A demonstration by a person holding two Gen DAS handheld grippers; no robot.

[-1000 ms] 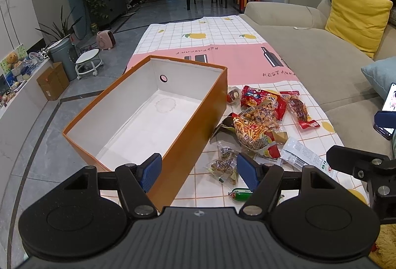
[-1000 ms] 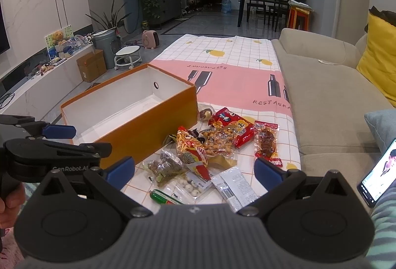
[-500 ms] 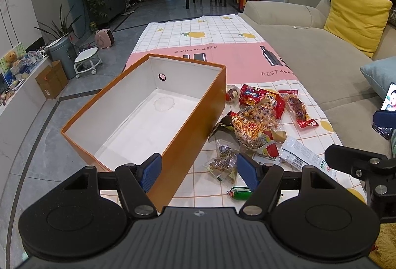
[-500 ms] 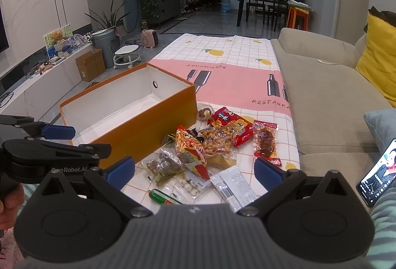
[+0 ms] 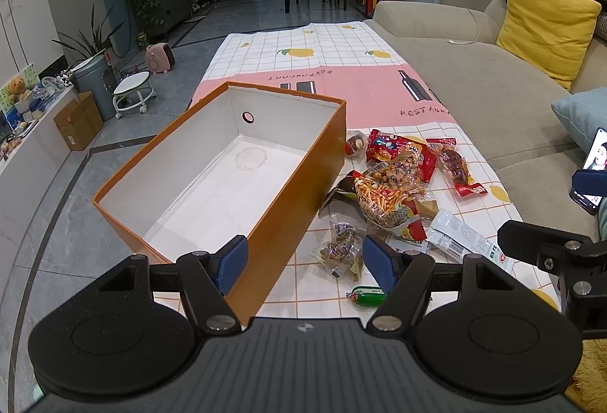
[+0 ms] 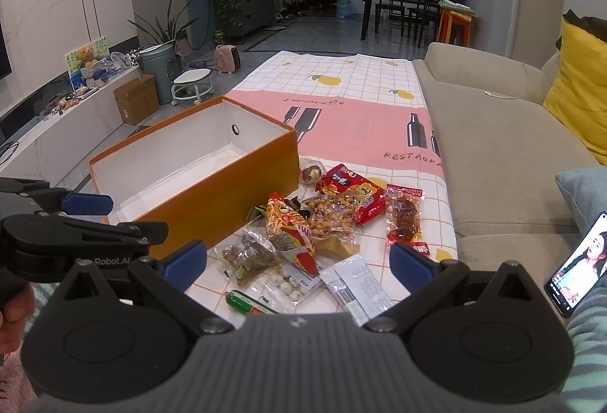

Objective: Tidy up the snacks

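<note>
An empty orange box with a white inside stands on the checked tablecloth. To its right lies a pile of snack packets: red bags, a clear bag of brown pieces, a white packet and a small green sausage. My left gripper hangs open over the box's near corner, holding nothing. Just short of the pile's near edge, my right gripper is open and holds nothing. The left gripper also shows at the left of the right wrist view.
A beige sofa with a yellow cushion runs along the table's right side. A lit phone rests by a striped sleeve at the right. On the left are grey floor, a stool and a cardboard box.
Both views have shifted slightly; the box and snacks sit a touch lower and nearer in frame. Nothing was picked up, and both grippers have stayed open.
</note>
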